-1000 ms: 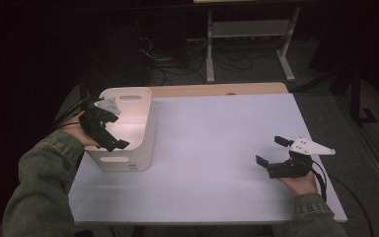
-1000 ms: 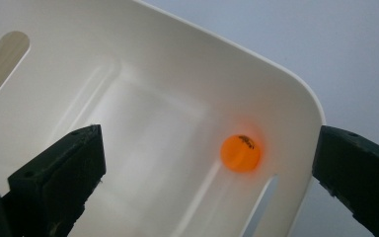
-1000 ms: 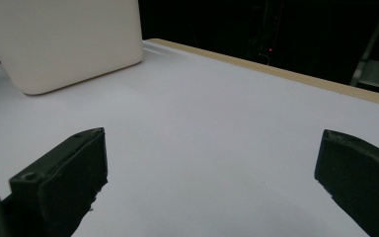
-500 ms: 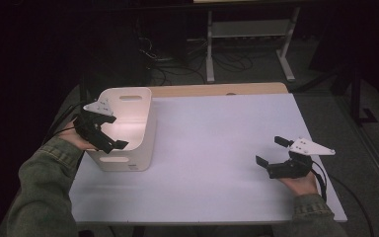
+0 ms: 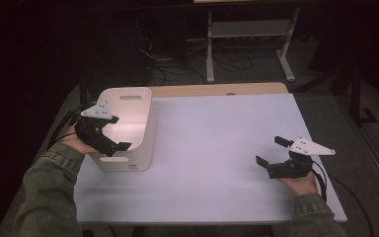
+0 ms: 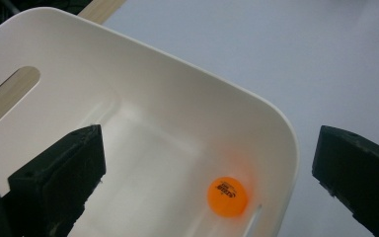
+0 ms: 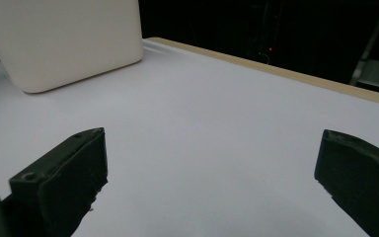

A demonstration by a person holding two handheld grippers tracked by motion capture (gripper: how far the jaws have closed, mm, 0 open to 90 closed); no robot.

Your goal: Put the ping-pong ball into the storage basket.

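Spanning the scene, the table (image 5: 217,148) carried a white bin (image 5: 143,143) at its left, where the left tool (image 6: 202,163) hovered with jaws spread wide (the right tool (image 5: 271,153), also open, sat well apart); an orange ball (image 6: 227,196) lay below, inside.

Print on orange ball (image 6: 227,196) illegible
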